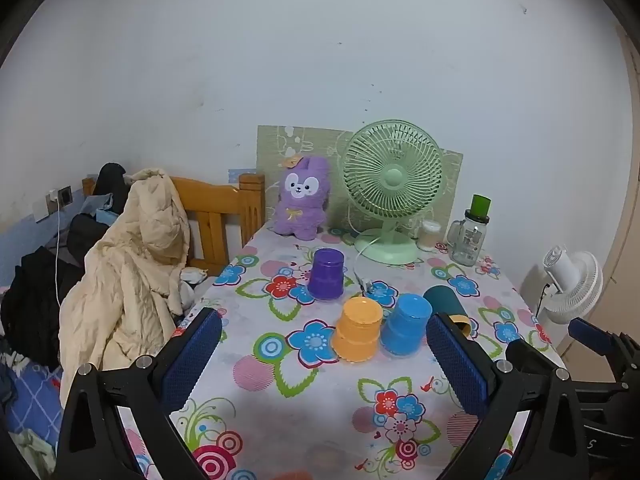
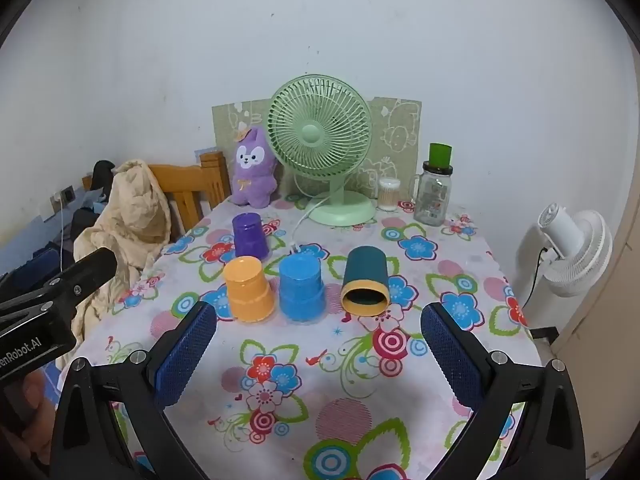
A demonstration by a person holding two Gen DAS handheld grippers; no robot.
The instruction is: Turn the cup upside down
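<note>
- Cup, dark teal with a yellow rim [image 2: 366, 281]: lying on its side right of centre in the right wrist view, open mouth toward the camera; in the left wrist view it sits at centre right, partly hidden behind the right-hand finger pad.
- Blue cup [image 2: 301, 289]: upside down, just left of the teal cup, apart from it.
- Orange cup [image 2: 247, 289]: upside down, just beside the blue cup on its left.
- Purple cup [image 2: 249, 235]: upside down, behind the orange cup, toward the middle of the frame.
- Right gripper [image 2: 318, 354]: lower part of the right wrist view, fingers spread wide, nothing between them, short of the cups.
- Left gripper [image 1: 324, 358]: lower part of the left wrist view, fingers likewise wide apart and holding nothing; the orange and blue cups show between its pads.
- Table [image 2: 344, 364]: covered with a flowered cloth, bearing all four cups.
- Green fan [image 2: 320, 140]: upper centre, at the far edge of the table.
- Purple plush toy [image 2: 253, 172]: left of the fan.
- Glass jar with a green top [image 2: 434, 188]: right of the fan.
- White fan [image 2: 572, 248]: right edge of the frame, off the table.
</note>
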